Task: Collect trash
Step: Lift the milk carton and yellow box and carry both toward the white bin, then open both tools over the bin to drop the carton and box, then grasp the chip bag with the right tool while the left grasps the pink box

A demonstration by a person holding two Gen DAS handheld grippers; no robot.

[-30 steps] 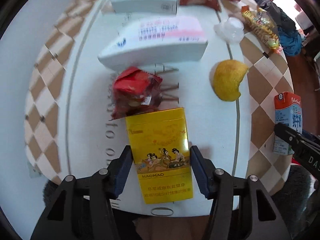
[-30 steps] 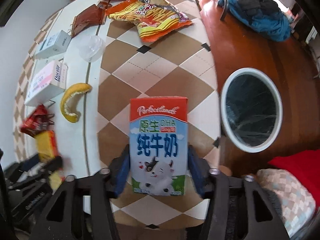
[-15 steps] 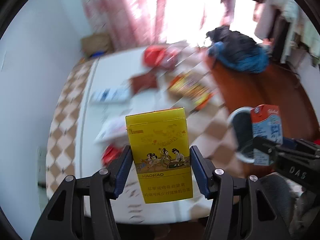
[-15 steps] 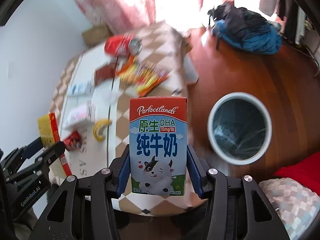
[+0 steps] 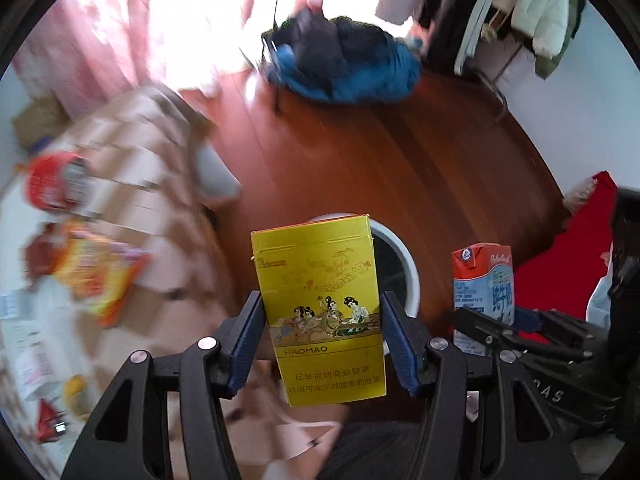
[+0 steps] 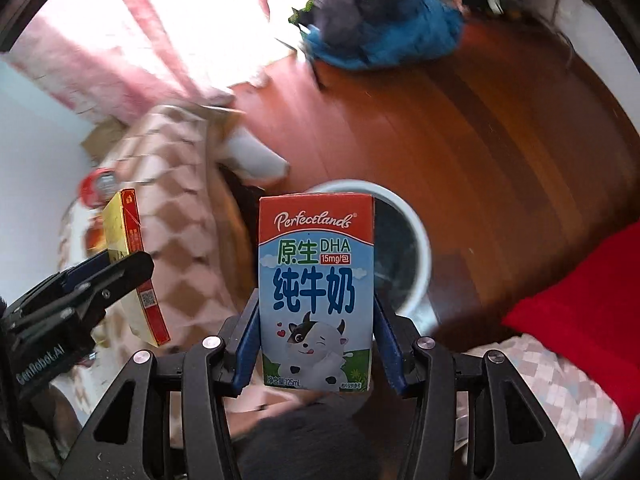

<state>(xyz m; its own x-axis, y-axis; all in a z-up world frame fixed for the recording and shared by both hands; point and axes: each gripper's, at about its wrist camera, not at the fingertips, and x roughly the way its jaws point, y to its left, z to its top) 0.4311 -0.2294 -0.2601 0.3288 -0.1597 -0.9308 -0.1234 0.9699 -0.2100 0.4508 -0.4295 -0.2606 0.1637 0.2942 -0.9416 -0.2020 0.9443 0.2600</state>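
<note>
Yellow cigarette pack (image 5: 320, 312) sits clamped upright in my left gripper (image 5: 322, 344), in the air before the white-rimmed trash bin (image 5: 404, 264). My right gripper (image 6: 316, 344) clasps the milk carton (image 6: 316, 292) the same way. Both hang over wooden floor (image 6: 460, 128), the checked table (image 6: 172, 216) leftward.

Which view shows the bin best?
The right wrist view: the bin shows more rim and its dark liner, though the milk carton hides its left part. In the left wrist view the yellow box covers most of it.
</note>
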